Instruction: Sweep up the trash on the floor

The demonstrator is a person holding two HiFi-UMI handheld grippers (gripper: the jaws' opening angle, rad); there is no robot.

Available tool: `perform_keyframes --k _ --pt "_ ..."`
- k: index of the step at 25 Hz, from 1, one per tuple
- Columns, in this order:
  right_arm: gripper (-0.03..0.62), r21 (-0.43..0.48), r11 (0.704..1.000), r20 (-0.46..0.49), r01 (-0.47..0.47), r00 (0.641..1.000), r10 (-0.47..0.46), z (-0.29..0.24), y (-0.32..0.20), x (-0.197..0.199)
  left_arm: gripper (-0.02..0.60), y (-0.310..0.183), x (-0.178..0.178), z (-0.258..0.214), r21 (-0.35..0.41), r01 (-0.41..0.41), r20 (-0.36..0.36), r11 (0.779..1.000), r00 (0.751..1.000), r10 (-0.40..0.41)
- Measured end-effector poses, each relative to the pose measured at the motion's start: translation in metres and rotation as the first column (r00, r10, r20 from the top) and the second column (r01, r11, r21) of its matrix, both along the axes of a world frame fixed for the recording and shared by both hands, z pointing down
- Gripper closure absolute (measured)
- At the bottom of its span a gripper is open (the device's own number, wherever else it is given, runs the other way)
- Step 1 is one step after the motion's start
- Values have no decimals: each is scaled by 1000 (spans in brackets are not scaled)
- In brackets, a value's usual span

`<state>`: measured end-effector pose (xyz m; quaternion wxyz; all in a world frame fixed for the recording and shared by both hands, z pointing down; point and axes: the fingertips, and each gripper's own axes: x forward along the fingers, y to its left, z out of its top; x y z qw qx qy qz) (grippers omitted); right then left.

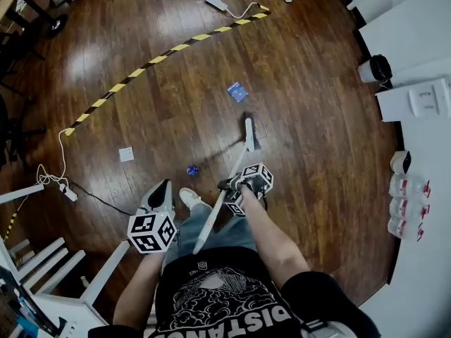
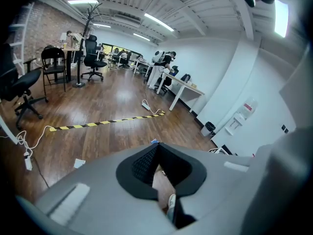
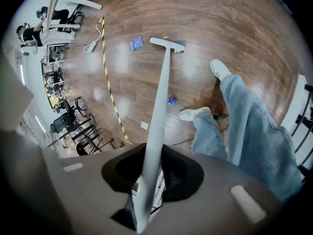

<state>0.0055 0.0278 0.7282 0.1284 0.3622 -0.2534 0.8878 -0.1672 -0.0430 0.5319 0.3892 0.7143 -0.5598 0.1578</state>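
My right gripper (image 1: 237, 184) is shut on the pale handle of a broom (image 3: 159, 102), which slants down to its head (image 1: 249, 133) on the wooden floor. A flat blue wrapper (image 1: 237, 91) lies just beyond the broom head. Near my white shoe sits a small crumpled blue scrap (image 1: 192, 170), and a white paper square (image 1: 126, 154) lies further left. My left gripper (image 1: 163, 188) hangs beside my left leg, jaws shut with nothing in them. The right gripper view shows the wrapper (image 3: 136, 43), the scrap (image 3: 172, 100) and the paper (image 3: 144, 125).
A yellow-black striped tape (image 1: 151, 60) runs across the floor to a power strip (image 1: 215, 2). Another power strip with cable (image 1: 69, 193) lies at left by white furniture (image 1: 42, 266). A black-lidded bin (image 1: 373, 69) and bottles (image 1: 409, 206) stand by the right wall.
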Motion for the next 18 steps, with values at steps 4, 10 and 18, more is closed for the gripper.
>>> perform_keyframes --k 4,10,18 --pt "507 -2 1000 58 19 998 -18 -7 0 -48 577 0 -32 -4 14 44 5 999 999 -44" --pt "507 -4 997 127 80 989 -79 -16 4 -113 577 1 -79 -12 37 130 12 991 991 -131" --pt "505 26 986 195 166 966 -168 -30 14 -175 577 9 -137 -19 61 248 26 967 968 -250"
